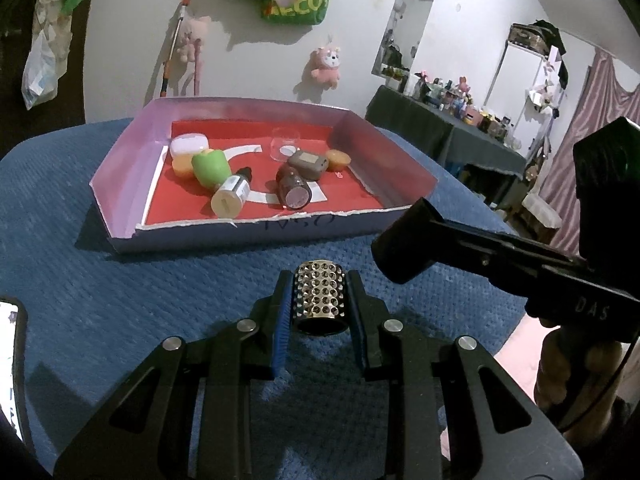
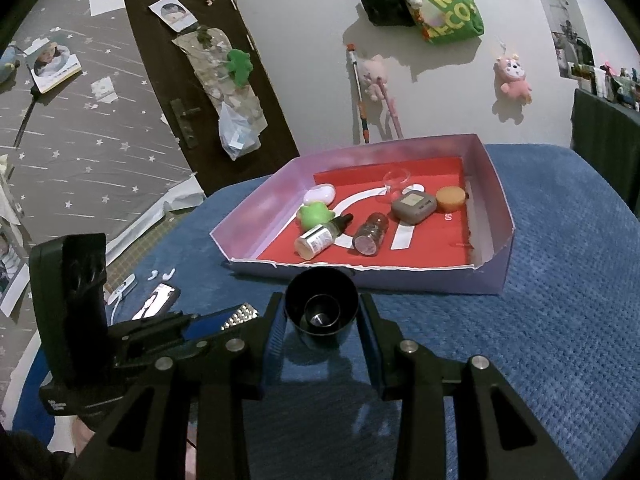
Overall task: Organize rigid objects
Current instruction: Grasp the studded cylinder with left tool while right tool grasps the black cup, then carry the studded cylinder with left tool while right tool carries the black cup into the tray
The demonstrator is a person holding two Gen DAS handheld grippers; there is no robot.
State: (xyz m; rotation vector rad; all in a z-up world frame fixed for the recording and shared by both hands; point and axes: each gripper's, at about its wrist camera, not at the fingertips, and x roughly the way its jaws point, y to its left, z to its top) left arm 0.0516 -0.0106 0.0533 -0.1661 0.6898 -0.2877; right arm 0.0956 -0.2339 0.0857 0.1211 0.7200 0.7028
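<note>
While both tools tilt down over the blue cloth, the left gripper clamps a studded silver cylinder at lower centre, and the right gripper pinches a black cup-shaped cap. Beyond them, mid-frame, sits the cardboard tray holding a dropper bottle, green toy and glitter jar. A phone lies at lower left.
</note>
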